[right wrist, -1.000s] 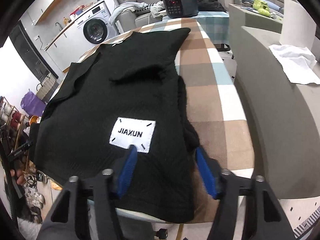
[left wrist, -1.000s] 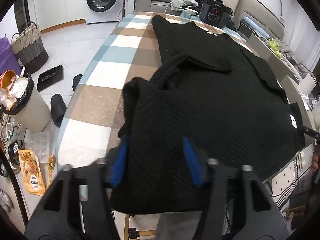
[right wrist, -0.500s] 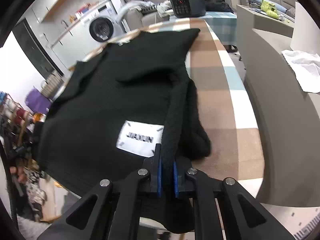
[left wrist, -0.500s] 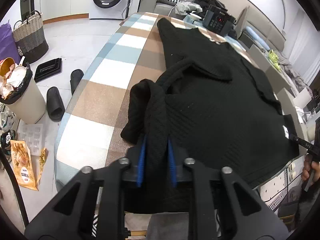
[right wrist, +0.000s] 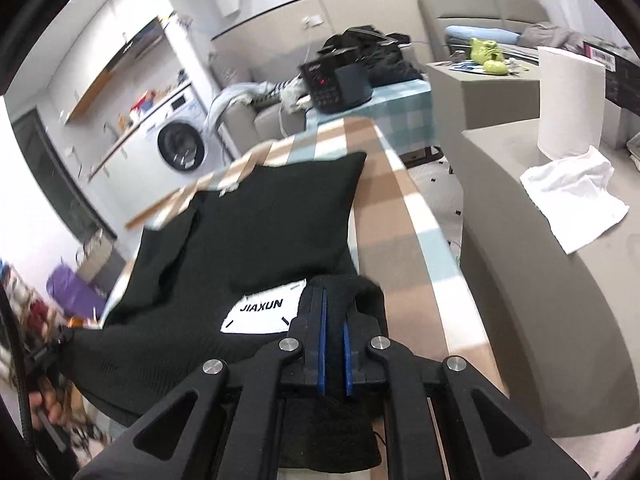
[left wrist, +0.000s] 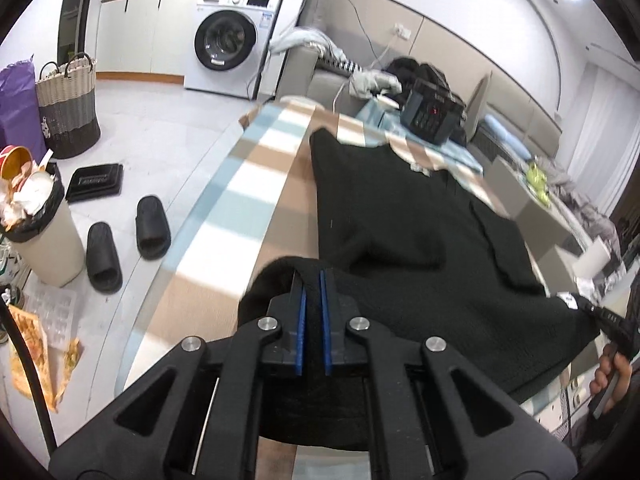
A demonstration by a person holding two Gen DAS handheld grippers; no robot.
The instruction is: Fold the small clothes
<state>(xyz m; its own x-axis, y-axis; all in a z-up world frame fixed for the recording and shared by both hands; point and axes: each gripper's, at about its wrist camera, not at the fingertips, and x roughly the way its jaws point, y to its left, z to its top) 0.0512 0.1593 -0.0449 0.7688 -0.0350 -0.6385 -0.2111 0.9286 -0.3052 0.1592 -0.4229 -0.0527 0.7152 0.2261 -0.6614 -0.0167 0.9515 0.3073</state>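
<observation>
A black knit sweater (left wrist: 400, 216) lies on a checked table cover (left wrist: 248, 184), its near hem lifted off the table. My left gripper (left wrist: 313, 280) is shut on the hem's left corner, cloth bunched between the blue pads. My right gripper (right wrist: 334, 300) is shut on the hem's right corner, beside a white JIAXUN label (right wrist: 262, 314). The sweater (right wrist: 272, 220) stretches away toward the far table end, and its hem sags between the two grippers. The right gripper's tip shows in the left wrist view (left wrist: 600, 312).
A black appliance (left wrist: 432, 118) stands at the table's far end. Slippers (left wrist: 124, 240), a full bin (left wrist: 40, 232) and a basket (left wrist: 66, 106) are on the floor at left. A grey counter (right wrist: 540, 280) with a white cloth (right wrist: 576, 204) and paper roll (right wrist: 568, 104) is at right.
Both grippers went from open over the hem to shut on it. They have since lifted the near hem up off the table and raised it.
</observation>
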